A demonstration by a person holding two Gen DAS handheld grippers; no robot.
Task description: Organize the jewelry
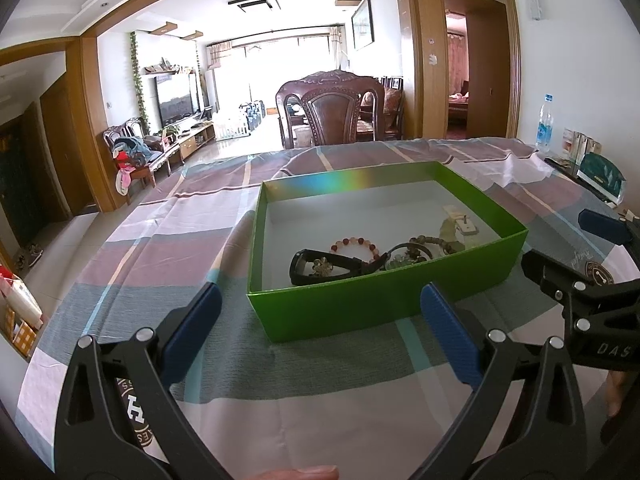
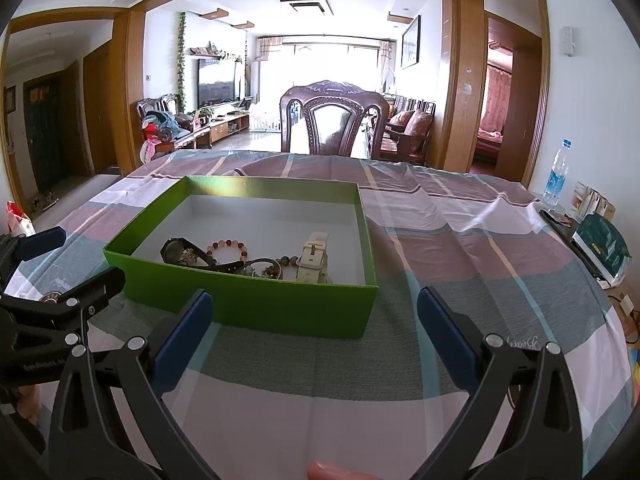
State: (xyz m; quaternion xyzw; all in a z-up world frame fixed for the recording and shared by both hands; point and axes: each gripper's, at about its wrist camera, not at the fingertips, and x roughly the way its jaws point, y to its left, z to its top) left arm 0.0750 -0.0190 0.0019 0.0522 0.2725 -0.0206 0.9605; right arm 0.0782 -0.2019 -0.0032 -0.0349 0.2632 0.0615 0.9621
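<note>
A green box with a white inside stands on the striped tablecloth. In it lie a black watch, a red bead bracelet, a dark bead bracelet and a white watch. My left gripper is open in front of the box's near wall, with nothing between its fingers. My right gripper is open too, before the box's near right corner. In the left wrist view the right gripper shows at the right edge.
A carved wooden chair stands behind the table's far edge. A water bottle, small cartons and a dark green pouch sit at the right end. Striped cloth stretches right of the box.
</note>
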